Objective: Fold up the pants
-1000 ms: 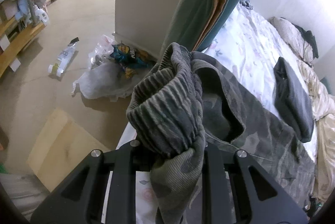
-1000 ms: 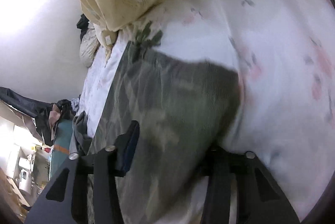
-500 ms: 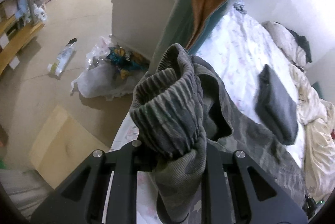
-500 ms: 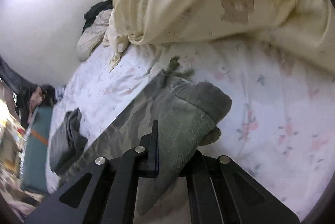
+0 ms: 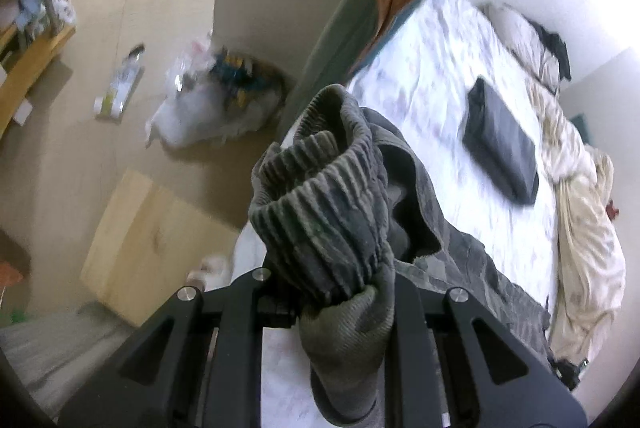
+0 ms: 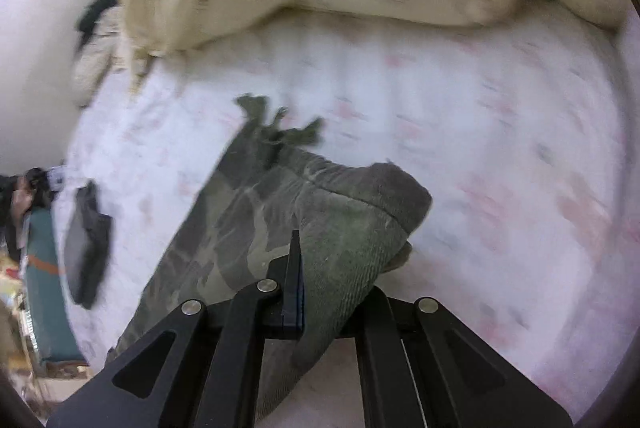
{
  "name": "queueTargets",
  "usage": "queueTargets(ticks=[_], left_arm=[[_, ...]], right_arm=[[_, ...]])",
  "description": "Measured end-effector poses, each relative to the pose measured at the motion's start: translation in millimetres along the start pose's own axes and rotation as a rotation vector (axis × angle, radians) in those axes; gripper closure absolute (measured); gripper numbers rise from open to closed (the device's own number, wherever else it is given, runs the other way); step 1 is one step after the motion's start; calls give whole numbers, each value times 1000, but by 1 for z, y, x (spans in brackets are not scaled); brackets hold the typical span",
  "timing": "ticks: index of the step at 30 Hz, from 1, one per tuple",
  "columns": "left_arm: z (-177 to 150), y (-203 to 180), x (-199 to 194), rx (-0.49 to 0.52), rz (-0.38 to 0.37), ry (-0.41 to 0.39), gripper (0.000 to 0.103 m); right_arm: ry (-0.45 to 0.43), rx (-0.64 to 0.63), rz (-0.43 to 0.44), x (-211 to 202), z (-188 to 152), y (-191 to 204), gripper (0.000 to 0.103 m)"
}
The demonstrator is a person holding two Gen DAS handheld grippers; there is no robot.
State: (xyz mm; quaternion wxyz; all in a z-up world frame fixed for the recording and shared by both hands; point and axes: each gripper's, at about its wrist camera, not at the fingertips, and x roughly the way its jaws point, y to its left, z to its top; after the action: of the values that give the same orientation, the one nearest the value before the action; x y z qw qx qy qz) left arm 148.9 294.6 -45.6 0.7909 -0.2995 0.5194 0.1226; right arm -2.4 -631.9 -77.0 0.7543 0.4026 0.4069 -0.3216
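Both grippers held the camouflage pants [image 5: 320, 212] above the bed [image 5: 432, 60]. The left gripper [image 5: 332, 308] was clamped on the ribbed waistband [image 5: 316, 188], bunched up between its jaws. The right gripper [image 6: 332, 292] was closed on a cuff [image 6: 360, 224], and the leg trailed down to the floral sheet [image 6: 480, 148]. A folded dark garment [image 5: 500, 144] lay on the bed, well apart from the pants.

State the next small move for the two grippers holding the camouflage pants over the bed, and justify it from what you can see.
Probably carry both ends across and lower them so the cloth doubles over. The left gripper is shut on the ribbed waistband, the right gripper on the other end of the camouflage pants, whose middle sags onto the floral bedsheet.
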Motion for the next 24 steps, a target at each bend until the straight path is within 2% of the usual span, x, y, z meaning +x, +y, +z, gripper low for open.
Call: queueTargets(ticks=[2, 4, 6, 7, 9, 11, 14, 16, 17, 18, 19, 20, 21, 22, 24], left_arm=[[-14, 4, 3, 35, 22, 24, 88], [-26, 7, 19, 92, 82, 63, 87], [-31, 23, 49, 36, 127, 180, 87], [-33, 27, 58, 33, 145, 209, 86], [-37, 20, 70, 108, 219, 232, 85], [-42, 8, 75, 196, 274, 221, 85], [-42, 1, 75, 216, 291, 209, 85], [-40, 2, 71, 186, 275, 205, 85], [-40, 1, 69, 181, 272, 202, 85], [-40, 0, 67, 184, 274, 198, 85], [-41, 0, 67, 188, 278, 196, 85], [-42, -2, 66, 198, 288, 193, 85], [-44, -4, 66, 204, 295, 192, 85], [-44, -4, 68, 204, 301, 194, 84], [-41, -3, 70, 197, 302, 200, 84]], right_arm=[[8, -10, -28, -7, -3, -3, 101], [21, -59, -85, -5, -6, 1, 101], [90, -122, -186, 14, -15, 3, 100], [119, -135, -234, 26, -20, 1, 99], [179, -144, -314, 46, -24, -5, 94], [223, -179, -381, 62, -25, -4, 88], [237, -270, -463, 68, -24, 10, 87], [250, -358, -542, 67, -25, 22, 80], [243, -383, -584, 65, -23, 26, 60], [208, -429, -669, 60, -21, 29, 38], [143, -501, -795, 54, -19, 34, 30], [78, -559, -888, 46, -15, 37, 27], [39, -563, -865, 36, -11, 39, 27], [31, -551, -806, 29, -8, 40, 27], [8, -527, -620, 12, -2, 51, 29]])
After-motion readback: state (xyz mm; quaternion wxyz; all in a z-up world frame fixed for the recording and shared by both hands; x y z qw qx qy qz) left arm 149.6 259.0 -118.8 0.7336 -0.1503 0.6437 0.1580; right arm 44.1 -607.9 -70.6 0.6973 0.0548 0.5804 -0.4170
